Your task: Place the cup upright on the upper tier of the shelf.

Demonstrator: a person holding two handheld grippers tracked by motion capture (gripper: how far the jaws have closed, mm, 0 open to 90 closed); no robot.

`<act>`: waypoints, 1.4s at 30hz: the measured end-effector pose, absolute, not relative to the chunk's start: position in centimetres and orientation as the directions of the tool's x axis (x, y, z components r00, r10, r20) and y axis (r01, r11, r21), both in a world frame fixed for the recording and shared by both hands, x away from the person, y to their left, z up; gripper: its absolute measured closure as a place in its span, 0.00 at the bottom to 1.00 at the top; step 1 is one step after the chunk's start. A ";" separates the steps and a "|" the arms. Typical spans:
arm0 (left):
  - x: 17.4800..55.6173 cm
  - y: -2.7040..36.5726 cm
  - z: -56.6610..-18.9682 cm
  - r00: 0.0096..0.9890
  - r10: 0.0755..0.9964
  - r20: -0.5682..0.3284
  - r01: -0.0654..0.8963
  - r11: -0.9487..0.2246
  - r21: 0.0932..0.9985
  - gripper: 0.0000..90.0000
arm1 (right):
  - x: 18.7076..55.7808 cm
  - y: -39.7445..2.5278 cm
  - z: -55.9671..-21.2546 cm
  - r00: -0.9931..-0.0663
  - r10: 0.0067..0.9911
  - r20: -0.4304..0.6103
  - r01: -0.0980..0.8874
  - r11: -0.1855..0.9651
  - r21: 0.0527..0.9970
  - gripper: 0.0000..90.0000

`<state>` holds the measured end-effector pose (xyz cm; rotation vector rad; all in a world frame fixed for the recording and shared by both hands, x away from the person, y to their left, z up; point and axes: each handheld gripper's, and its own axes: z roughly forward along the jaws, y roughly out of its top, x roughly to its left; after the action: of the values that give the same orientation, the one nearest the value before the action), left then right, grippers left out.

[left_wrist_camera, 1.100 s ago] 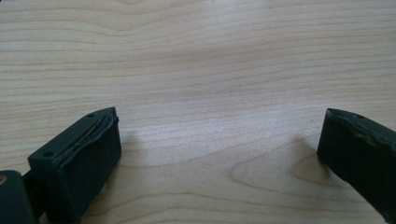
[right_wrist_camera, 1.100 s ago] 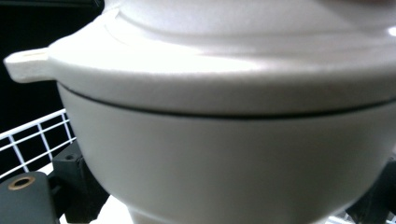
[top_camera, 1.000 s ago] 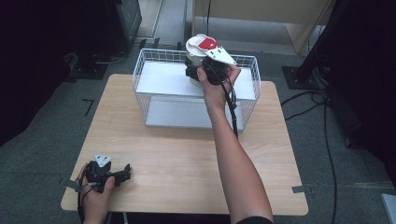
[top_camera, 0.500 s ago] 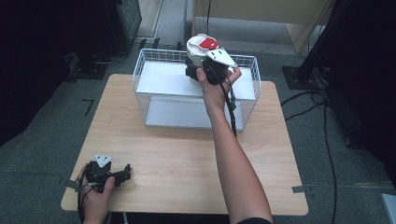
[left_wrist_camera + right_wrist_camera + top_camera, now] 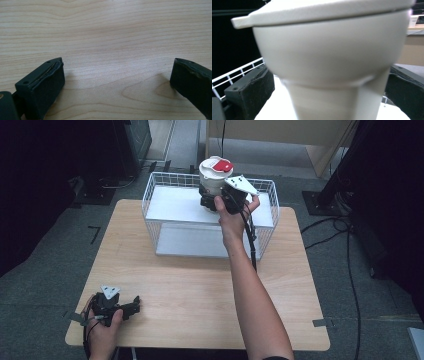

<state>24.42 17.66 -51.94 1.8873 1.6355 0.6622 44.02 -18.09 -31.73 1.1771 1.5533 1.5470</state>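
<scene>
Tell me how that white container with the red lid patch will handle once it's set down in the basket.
The white container looks rigid and smooth, so probably slippery in the right tongs. Its top flares wider than the part gripped, so it may tip if nudged on the wire basket.

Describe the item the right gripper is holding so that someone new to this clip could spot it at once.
Start at the white wire basket on the far side of the wooden table. Above its back rim, the right gripper clamps a white cup-shaped container. Its red-marked lid sets it apart; nothing else there is red.
</scene>
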 end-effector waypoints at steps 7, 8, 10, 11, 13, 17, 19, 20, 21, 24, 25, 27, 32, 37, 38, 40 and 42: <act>24.4 17.7 -51.9 0.142 0.990 0.012 0.719 -0.111 0.686 0.00 | 43.0 -18.5 -32.8 -0.418 0.898 0.136 0.158 -0.075 0.985 0.00; 24.4 17.7 -51.9 0.142 0.990 0.012 0.719 -0.112 0.686 0.00 | 42.9 -18.5 -32.9 -0.423 0.896 0.135 0.158 -0.074 0.985 0.00; 24.4 17.7 -51.9 0.142 0.990 0.012 0.719 -0.112 0.686 0.00 | 42.5 -18.7 -33.1 -0.429 0.893 0.139 0.153 -0.079 0.985 0.00; 24.4 17.7 -51.9 0.142 0.990 0.012 0.719 -0.112 0.686 0.00 | 42.3 -18.8 -33.2 -0.430 0.890 0.147 0.155 -0.088 0.984 0.00; 24.4 17.7 -51.9 0.143 0.990 0.012 0.719 -0.112 0.686 0.00 | 42.0 -18.9 -33.4 -0.429 0.891 0.149 0.156 -0.090 0.984 0.00; 24.4 17.7 -51.9 0.144 0.990 0.012 0.719 -0.113 0.686 0.00 | 41.3 -19.3 -33.8 -0.431 0.890 0.147 0.152 -0.089 0.984 0.00; 24.4 17.7 -51.9 0.144 0.989 0.012 0.719 -0.113 0.686 0.00 | 41.0 -19.5 -33.9 -0.435 0.888 0.147 0.148 -0.090 0.985 0.00; 24.4 17.7 -51.9 0.145 0.989 0.012 0.719 -0.113 0.686 0.00 | 40.8 -19.5 -33.9 -0.436 0.888 0.147 0.147 -0.091 0.985 0.00; 24.4 17.6 -51.9 0.144 0.989 0.012 0.719 -0.113 0.686 0.00 | 40.6 -19.6 -34.0 -0.438 0.887 0.146 0.146 -0.091 0.985 0.00; 24.4 17.6 -51.9 0.145 0.989 0.012 0.719 -0.114 0.686 0.00 | 40.2 -19.7 -34.0 -0.443 0.887 0.133 0.138 -0.080 0.987 0.00; 24.4 17.6 -51.9 0.145 0.989 0.012 0.719 -0.114 0.686 0.00 | 40.1 -19.7 -34.0 -0.446 0.886 0.130 0.137 -0.076 0.988 0.00; 24.4 17.6 -51.9 0.145 0.989 0.012 0.719 -0.114 0.686 0.00 | 39.8 -19.7 -34.1 -0.447 0.887 0.120 0.133 -0.067 0.989 0.00; 24.4 17.6 -51.9 0.146 0.989 0.012 0.719 -0.114 0.686 0.00 | 39.1 -20.0 -34.4 -0.450 0.884 0.125 0.134 -0.072 0.988 0.00; 24.4 17.6 -51.9 0.146 0.989 0.012 0.719 -0.114 0.685 0.00 | 38.2 -20.4 -34.5 -0.455 0.881 0.127 0.127 -0.077 0.989 0.00; 24.4 17.6 -51.9 0.145 0.989 0.012 0.719 -0.114 0.686 0.00 | 38.1 -20.4 -34.5 -0.458 0.880 0.125 0.124 -0.076 0.989 0.00; 24.4 17.6 -51.9 0.145 0.989 0.012 0.718 -0.114 0.687 0.00 | 37.8 -20.6 -34.6 -0.459 0.880 0.123 0.123 -0.074 0.990 0.00; 24.4 17.6 -51.9 0.145 0.989 0.013 0.718 -0.114 0.686 0.00 | 37.5 -20.7 -34.6 -0.464 0.878 0.120 0.121 -0.072 0.990 0.00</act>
<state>24.41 17.65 -51.94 1.8940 1.6279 0.6609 37.46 -20.68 -34.65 1.0881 1.5958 1.5949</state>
